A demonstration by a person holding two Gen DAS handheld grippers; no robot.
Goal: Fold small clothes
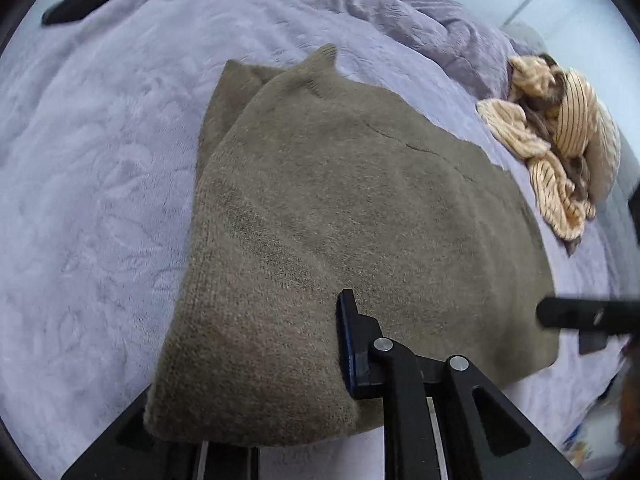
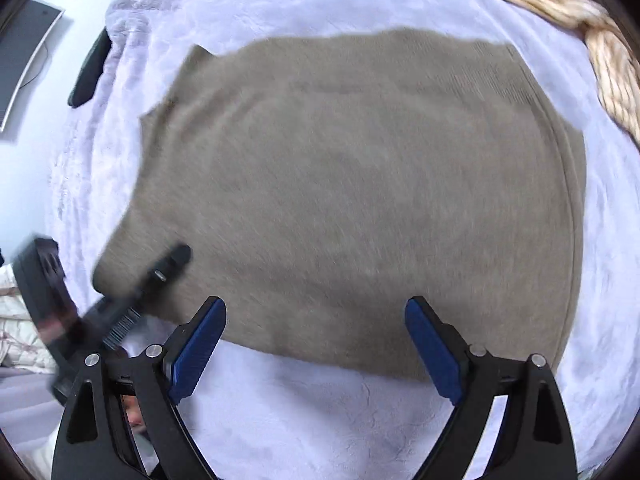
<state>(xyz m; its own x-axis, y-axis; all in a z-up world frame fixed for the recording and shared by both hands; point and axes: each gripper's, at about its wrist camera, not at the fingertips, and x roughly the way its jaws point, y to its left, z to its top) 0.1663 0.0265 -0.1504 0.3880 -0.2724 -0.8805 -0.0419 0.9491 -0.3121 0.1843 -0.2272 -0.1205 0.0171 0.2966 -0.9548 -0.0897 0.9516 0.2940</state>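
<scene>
Now the olive knit garment (image 2: 352,200) lies flat on the lavender blanket (image 2: 300,420), filling my view. I judge a fold is starting: my left gripper (image 1: 340,364) has pinched its near edge, while my right gripper (image 2: 316,344) hangs spread and empty. Next, carry that edge across. Only the left view shows striped clothes (image 1: 560,136) piled at two o'clock.

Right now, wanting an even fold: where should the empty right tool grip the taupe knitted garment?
Probably its near edge, towards the right corner, approached from above on the near side. The taupe knitted garment lies flat on the lavender fleece blanket, so only that edge gives a lip, and the left tool pinches the near left corner.
</scene>
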